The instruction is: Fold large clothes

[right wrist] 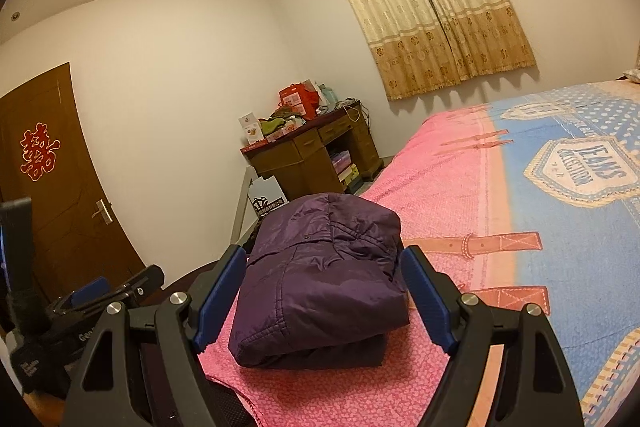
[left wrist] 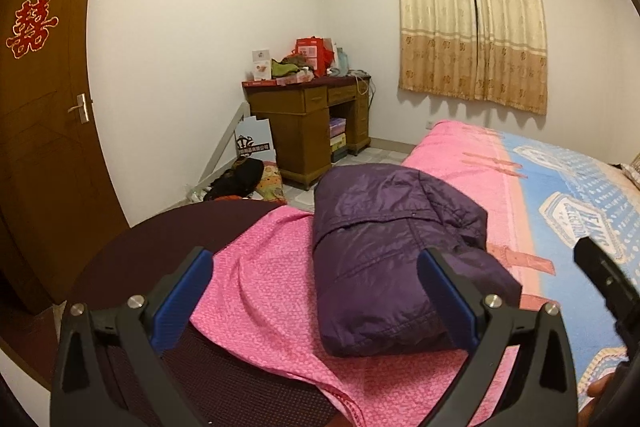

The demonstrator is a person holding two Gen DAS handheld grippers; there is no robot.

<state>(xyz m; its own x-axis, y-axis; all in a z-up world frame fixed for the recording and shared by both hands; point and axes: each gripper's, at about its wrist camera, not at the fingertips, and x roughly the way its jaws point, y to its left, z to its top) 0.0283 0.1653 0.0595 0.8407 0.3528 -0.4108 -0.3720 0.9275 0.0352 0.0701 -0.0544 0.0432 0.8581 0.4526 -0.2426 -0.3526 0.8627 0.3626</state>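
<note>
Purple jacket (right wrist: pixel 320 287), folded into a thick bundle, sits on the pink corner of the bedspread (right wrist: pixel 440 187) at the foot of the bed, and both grippers are lined up right in front of it. The right gripper (right wrist: pixel 324 303) has its blue pads (right wrist: pixel 426 299) spread wide, one to each side of the bundle's near end, nothing pinched. The left gripper (left wrist: pixel 312 299) is spread wide too, pads clear of the cloth, the jacket seen between its fingers and a little off to its right. At the left edge of the right wrist view, there's the left gripper's body low beside the bed. Past the jacket, the bedspread turns blue with a jeans badge print. Farther back, a cluttered wooden desk (left wrist: pixel 308 123) in the corner, a brown door (left wrist: pixel 48 115) on the left wall, beige curtains (left wrist: pixel 472 23) drawn shut.
</note>
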